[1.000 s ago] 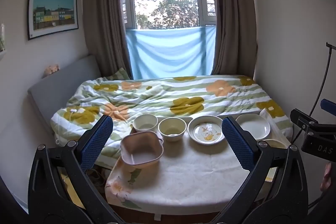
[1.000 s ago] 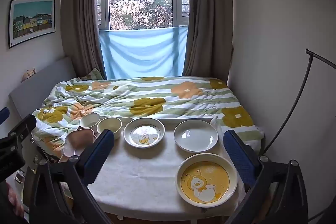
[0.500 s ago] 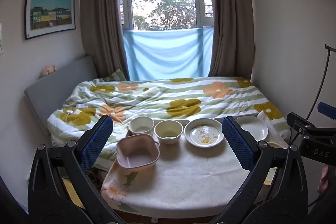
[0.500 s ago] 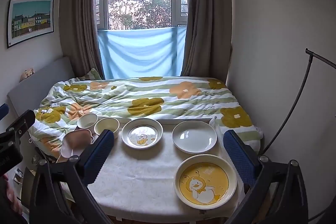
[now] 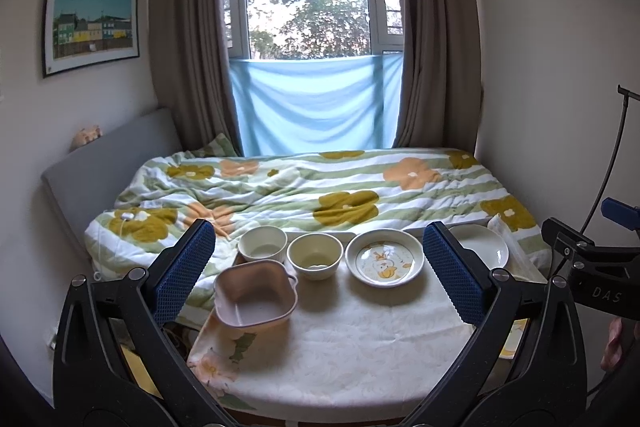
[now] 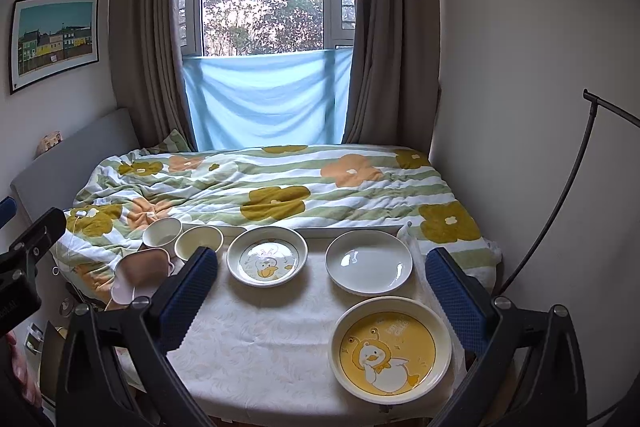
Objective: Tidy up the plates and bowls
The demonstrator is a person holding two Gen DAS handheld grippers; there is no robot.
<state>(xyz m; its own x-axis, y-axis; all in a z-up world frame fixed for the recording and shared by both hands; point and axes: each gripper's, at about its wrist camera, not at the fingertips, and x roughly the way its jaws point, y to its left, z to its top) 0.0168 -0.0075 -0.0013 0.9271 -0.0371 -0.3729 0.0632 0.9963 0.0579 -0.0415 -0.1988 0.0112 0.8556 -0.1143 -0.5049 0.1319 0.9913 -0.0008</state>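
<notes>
Plates (image 6: 368,261), 3, and bowls (image 5: 315,255), 3, on table (image 6: 256,347); jaws of both grippers spread, empty.

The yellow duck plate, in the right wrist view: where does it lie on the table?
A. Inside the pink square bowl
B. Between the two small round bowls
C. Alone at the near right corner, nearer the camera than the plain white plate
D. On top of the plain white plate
C: the yellow duck plate lies flat by itself at the near right of the table, with the plain white plate behind it and apart from it.
</notes>
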